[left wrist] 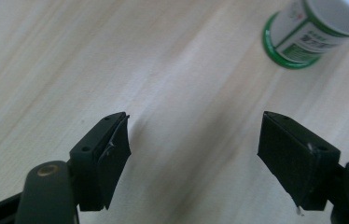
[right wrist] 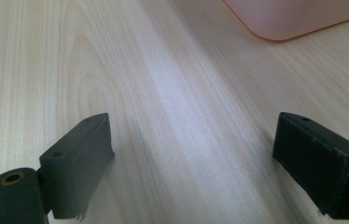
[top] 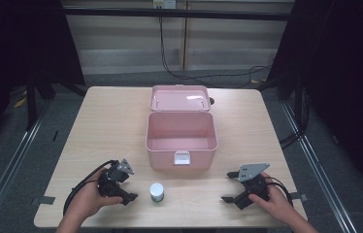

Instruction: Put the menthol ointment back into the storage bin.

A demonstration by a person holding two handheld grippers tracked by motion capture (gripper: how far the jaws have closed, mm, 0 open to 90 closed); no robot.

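Near the front edge of the pale wooden surface, a small white jar with a green band at its base stands upright by itself. It sits in front of the pink box, a little to the left of the box's white latch, and apart from it. The box is open, its lid thrown back and leaning away toward the far side, and its inside looks bare.

To the left of the jar, the left gripper is held low over the surface in the person's left hand. Its jaws stand wide apart with nothing between them; they point toward the jar and lie near it without touching. From the left gripper view, the jar shows at the upper right, beyond the two black jaws, with bare wood in the gap.

Well over to the right, the right gripper is held in the person's right hand, also low over the surface. Its jaws are likewise spread wide and hold nothing. From the right gripper view, a rounded corner of the pink box lies ahead at the upper right, some way off from the jaws.

A black cable trails from each gripper back toward the person.
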